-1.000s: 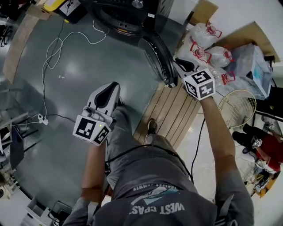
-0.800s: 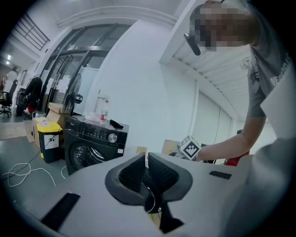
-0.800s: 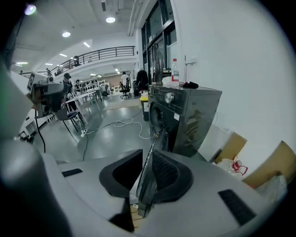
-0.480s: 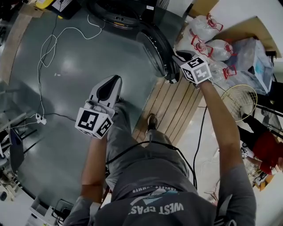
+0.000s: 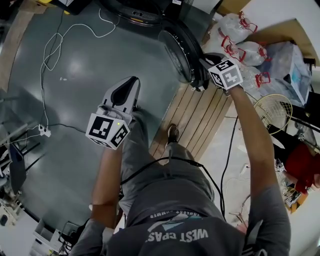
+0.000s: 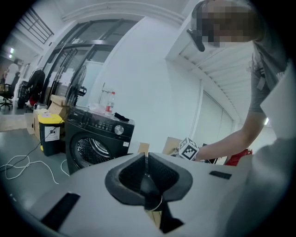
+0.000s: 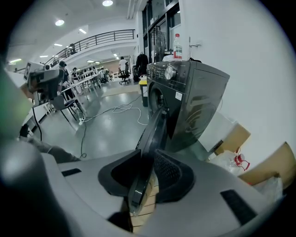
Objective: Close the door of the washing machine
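The black washing machine [image 5: 145,10] stands at the top of the head view, its round door [image 5: 181,52] swung out toward me. My right gripper [image 5: 204,62] is shut on the door's outer rim; in the right gripper view the door edge [image 7: 151,134] runs up between the pads [image 7: 170,172] toward the machine [image 7: 192,99]. My left gripper [image 5: 132,81] hangs over the grey floor to the door's left, shut with nothing in it. In the left gripper view its jaws [image 6: 146,163] point at the machine's front [image 6: 97,141].
White cables [image 5: 52,47] trail over the floor at left. A wooden pallet [image 5: 202,120] lies below the door, my foot [image 5: 172,135] at its edge. Water jugs with red handles [image 5: 235,32], cardboard and a wire fan guard [image 5: 272,112] crowd the right.
My right gripper has moved up and away with the door rim in it, and the door has swung nearer the machine. The left gripper has barely shifted.
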Demonstrator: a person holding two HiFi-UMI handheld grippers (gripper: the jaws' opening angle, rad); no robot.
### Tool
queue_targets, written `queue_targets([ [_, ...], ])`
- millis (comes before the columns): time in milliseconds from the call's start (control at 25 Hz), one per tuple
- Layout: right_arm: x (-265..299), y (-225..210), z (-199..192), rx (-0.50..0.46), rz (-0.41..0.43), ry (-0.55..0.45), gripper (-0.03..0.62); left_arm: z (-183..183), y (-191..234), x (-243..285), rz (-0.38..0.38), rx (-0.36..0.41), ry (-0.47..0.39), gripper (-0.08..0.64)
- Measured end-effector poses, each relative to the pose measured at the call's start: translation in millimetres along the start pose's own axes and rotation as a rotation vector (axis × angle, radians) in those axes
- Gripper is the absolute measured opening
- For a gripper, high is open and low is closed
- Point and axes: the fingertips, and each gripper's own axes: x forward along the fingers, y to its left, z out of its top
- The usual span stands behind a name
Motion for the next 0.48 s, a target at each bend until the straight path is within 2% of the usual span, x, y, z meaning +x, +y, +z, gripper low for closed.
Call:
queue_targets([
  [200,0.9,8.1,0.7,-0.025,0.006,0.009,0.112,-4.6,12.2,-0.8,0.008,-0.012,-0.004,0.034],
  [480,5.8,30.7,10.9,-0.079,0.057,0.006,0.091,-5.7,22.6,-2.7,0.024,-0.018,-0.015,0.034],
])
